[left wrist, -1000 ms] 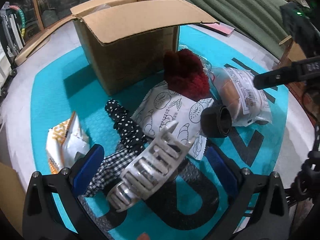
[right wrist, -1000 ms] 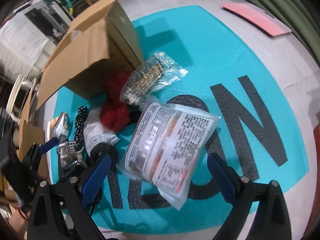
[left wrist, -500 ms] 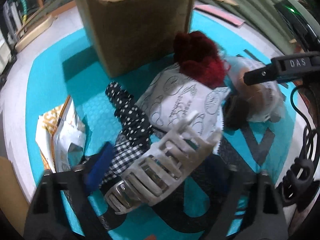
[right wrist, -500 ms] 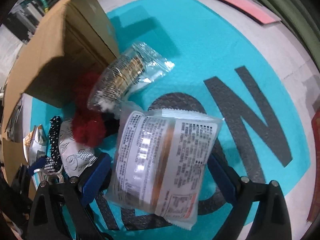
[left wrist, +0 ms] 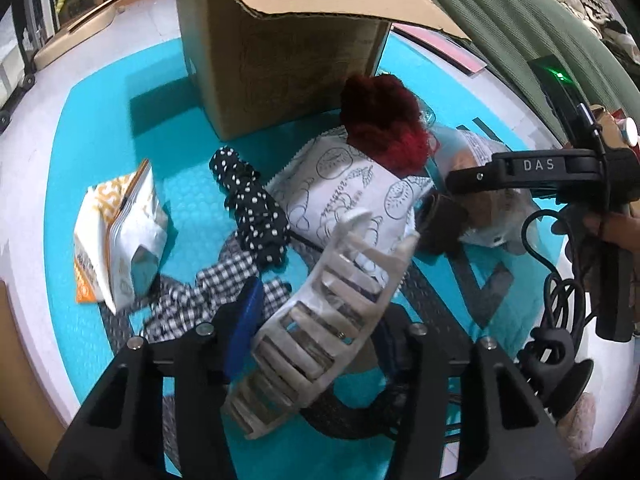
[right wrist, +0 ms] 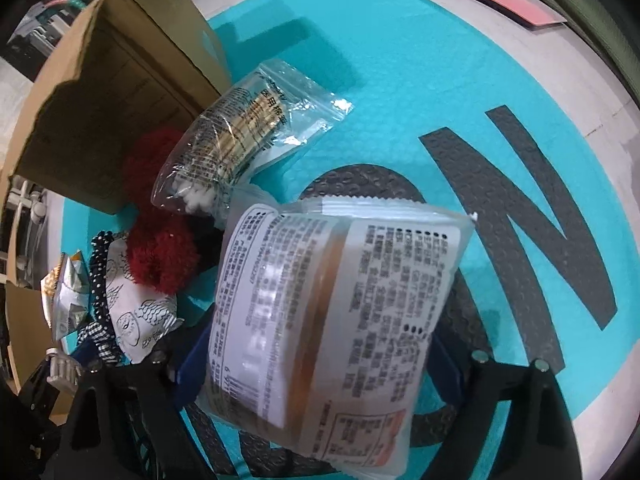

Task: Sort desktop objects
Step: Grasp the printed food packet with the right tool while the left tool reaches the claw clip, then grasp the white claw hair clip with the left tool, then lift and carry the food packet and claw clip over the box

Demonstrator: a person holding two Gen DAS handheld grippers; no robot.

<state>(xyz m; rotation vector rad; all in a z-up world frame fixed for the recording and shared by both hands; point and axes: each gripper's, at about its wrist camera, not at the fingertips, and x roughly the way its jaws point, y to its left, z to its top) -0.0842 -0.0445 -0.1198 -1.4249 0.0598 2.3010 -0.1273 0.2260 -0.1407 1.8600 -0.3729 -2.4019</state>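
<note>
A white hair claw clip point(left wrist: 320, 320) lies slanted between the blue pads of my left gripper point(left wrist: 314, 332). The jaws are closing and the pads press on its sides. It rests over a gingham cloth point(left wrist: 208, 292) on the teal mat point(left wrist: 100, 140). In the right wrist view a clear bread packet point(right wrist: 340, 320) with printed text fills the space between the fingers of my right gripper point(right wrist: 320, 360). Those jaws are closing too, with the pads beside the packet's edges and no squeeze showing. The packet lies flat on the mat.
An open cardboard box point(left wrist: 280, 60) stands behind the pile. Around it lie a red fluffy scrunchie point(left wrist: 380, 120), a white patterned packet point(left wrist: 344, 188), a polka-dot scrunchie point(left wrist: 252, 204), an orange-white snack bag point(left wrist: 116, 232), a black ring point(left wrist: 440, 224) and a cotton-swab bag point(right wrist: 240, 132).
My left jaws have closed in from wide open onto the claw clip. My right gripper has sunk toward the bread packet, which now looks larger, and its jaws have narrowed a little.
</note>
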